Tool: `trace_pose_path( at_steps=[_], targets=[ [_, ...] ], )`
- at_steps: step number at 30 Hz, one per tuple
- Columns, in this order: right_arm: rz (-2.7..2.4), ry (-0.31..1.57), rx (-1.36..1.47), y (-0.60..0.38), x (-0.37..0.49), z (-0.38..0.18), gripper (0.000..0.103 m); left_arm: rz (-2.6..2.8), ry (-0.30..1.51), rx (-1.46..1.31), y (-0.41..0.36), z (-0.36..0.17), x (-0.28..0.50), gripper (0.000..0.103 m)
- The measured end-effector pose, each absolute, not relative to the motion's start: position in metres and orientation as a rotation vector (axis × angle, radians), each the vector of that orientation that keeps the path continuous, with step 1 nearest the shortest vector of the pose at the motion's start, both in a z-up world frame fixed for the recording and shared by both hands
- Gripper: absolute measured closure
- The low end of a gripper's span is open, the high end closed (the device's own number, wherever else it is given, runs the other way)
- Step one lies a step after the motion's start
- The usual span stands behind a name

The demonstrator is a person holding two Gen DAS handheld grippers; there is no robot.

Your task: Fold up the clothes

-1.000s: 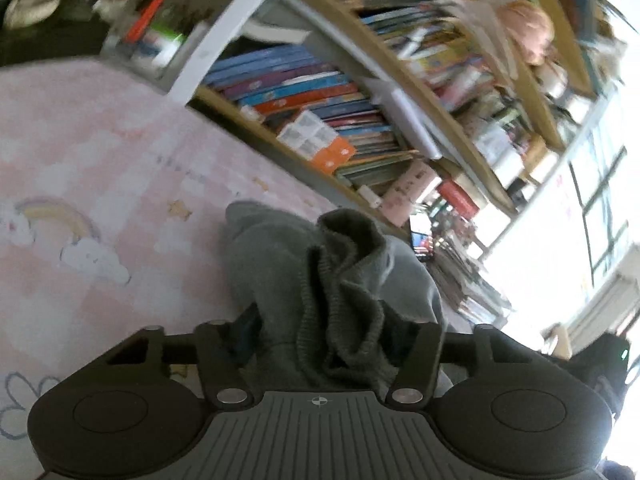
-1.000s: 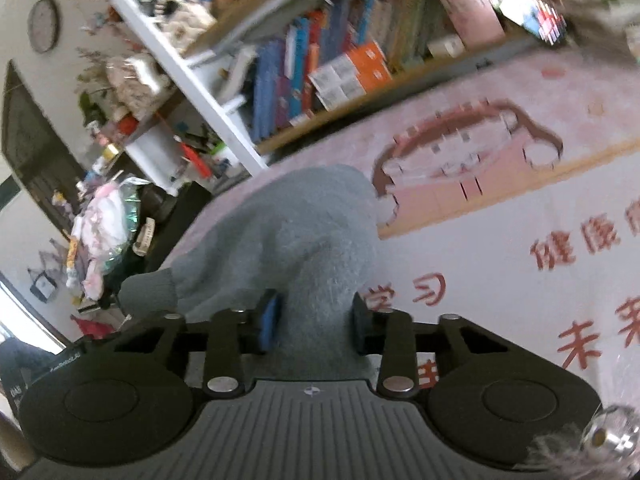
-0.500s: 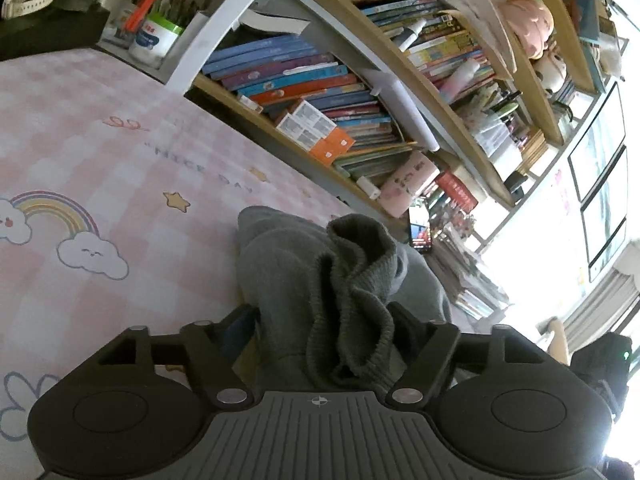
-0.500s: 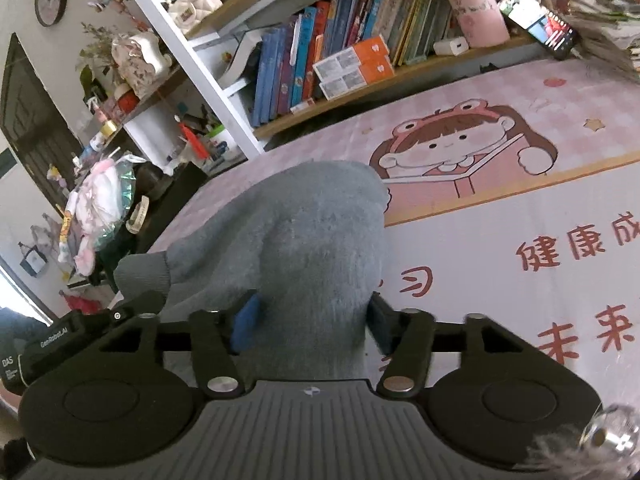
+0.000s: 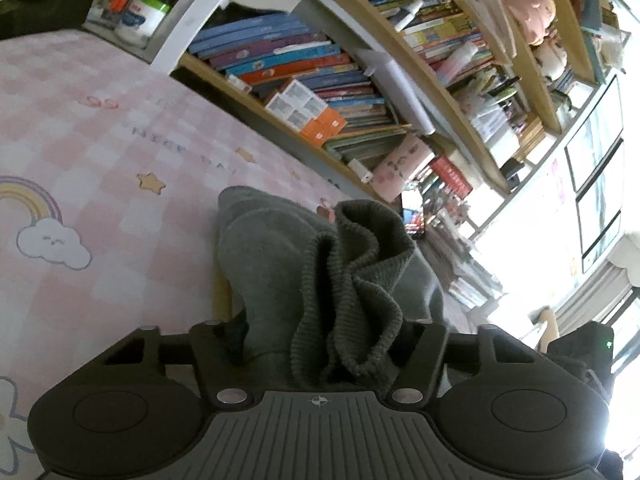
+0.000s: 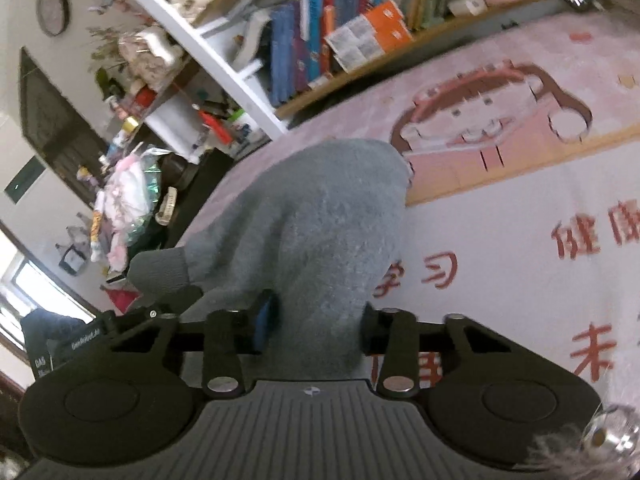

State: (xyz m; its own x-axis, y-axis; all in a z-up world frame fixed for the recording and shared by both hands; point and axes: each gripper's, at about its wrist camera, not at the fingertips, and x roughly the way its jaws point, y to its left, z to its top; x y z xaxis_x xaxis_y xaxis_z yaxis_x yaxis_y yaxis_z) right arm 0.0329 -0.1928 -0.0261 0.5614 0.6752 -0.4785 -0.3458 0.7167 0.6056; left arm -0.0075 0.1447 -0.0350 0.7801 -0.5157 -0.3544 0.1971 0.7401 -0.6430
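Left wrist view: my left claw (image 5: 320, 344) tilts slightly downward over the pink checked tabletop (image 5: 100, 152), its jaws closing on the ribbed hem of a grey sweater (image 5: 340, 280) bunched between them. My right claw (image 6: 316, 320), angled likewise, is closing on the sweater's fuzzy body, which humps up just beyond it.

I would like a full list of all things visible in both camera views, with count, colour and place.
Grey knitted garment: one, grey, bunched between both grippers, on the mat.
Pink cartoon-printed mat: one, pink and white, under the garment.
Wooden bookshelf with books: one, many colours, behind the mat.
Round wall clock: one, dark rim, upper left in the right wrist view.
Left gripper: one, black, jaws closing on the ribbed edge.
Right gripper: one, black, jaws closing on the garment.
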Motion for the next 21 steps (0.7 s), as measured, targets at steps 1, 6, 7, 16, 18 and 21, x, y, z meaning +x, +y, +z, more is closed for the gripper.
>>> trace_pose_path(
  at_steps=[1,6,7,16,18,21],
  targets=[
    [0.63,0.746,0.467,-0.192,0.032,-0.024,0.072,-0.416,0.543,-0.62,0.144,-0.033,-0.008,0.046],
    [0.631,0.692,0.411,-0.19,0.038,-0.012,0.074,-0.433,0.524,-0.579,0.14,-0.014,0.008,0.048],
    [0.631,0.686,0.408,-0.191,0.041,-0.009,0.074,-0.438,0.524,-0.573,0.14,-0.01,0.013,0.048],
    [0.593,0.637,0.368,-0.199,0.09,0.008,0.074,-0.48,0.524,-0.539,0.127,0.009,0.078,0.048],
    [0.585,0.633,0.36,-0.2,0.105,0.01,0.074,-0.48,0.523,-0.539,0.125,0.011,0.093,0.048],
    [0.578,0.628,0.354,-0.202,0.128,0.012,0.074,-0.475,0.527,-0.541,0.122,0.013,0.116,0.048]
  ],
)
